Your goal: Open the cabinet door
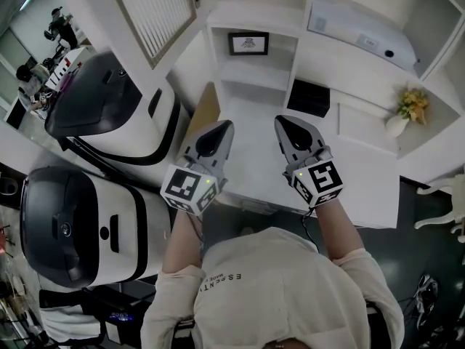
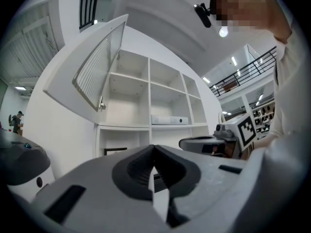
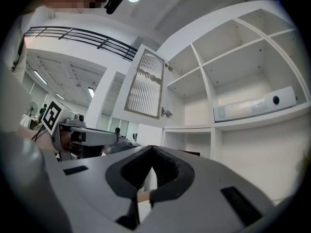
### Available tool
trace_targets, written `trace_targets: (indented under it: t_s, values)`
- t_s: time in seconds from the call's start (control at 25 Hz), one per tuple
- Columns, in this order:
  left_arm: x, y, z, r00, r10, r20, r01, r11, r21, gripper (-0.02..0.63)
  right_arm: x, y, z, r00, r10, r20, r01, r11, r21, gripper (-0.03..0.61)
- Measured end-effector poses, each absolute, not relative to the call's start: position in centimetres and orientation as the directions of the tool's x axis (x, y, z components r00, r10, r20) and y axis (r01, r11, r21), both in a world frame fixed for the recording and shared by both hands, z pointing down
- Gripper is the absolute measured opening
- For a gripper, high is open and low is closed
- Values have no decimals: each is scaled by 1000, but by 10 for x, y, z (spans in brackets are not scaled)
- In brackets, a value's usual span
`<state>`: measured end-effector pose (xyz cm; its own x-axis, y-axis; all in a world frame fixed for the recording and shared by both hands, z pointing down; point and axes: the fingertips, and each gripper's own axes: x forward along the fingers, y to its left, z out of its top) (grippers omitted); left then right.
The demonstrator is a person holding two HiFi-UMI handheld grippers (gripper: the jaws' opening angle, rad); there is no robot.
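The white cabinet door point(image 1: 152, 13) with its slatted panel stands swung open at the upper left of the shelf unit; it also shows as the door point(image 2: 95, 74) and the door point(image 3: 146, 84) in the gripper views. My left gripper point(image 1: 225, 124) and right gripper point(image 1: 280, 120) are held side by side over the white desk point(image 1: 363, 173), well below the door and touching nothing. In the left gripper view, the left gripper point(image 2: 154, 147) has its jaws together with nothing between them. The right gripper point(image 3: 151, 147) is likewise shut and empty.
The open shelves hold a framed picture point(image 1: 248, 43), a black box point(image 1: 309, 97), a flat white device point(image 1: 361, 35) and a vase of flowers point(image 1: 407, 111). Two large white-and-black machines point(image 1: 109, 111), point(image 1: 80, 224) stand close on the left.
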<state>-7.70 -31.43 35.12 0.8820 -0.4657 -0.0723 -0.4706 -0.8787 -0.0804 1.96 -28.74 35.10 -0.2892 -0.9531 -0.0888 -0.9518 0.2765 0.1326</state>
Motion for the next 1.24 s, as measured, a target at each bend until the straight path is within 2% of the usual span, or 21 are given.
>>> trace_targets:
  t_s: [1.24]
  values:
    - [-61,-321,339,861,-501,-83,-508,-854,-112,3,35,-291,358,-308,-949,-65,-944,296,146,14]
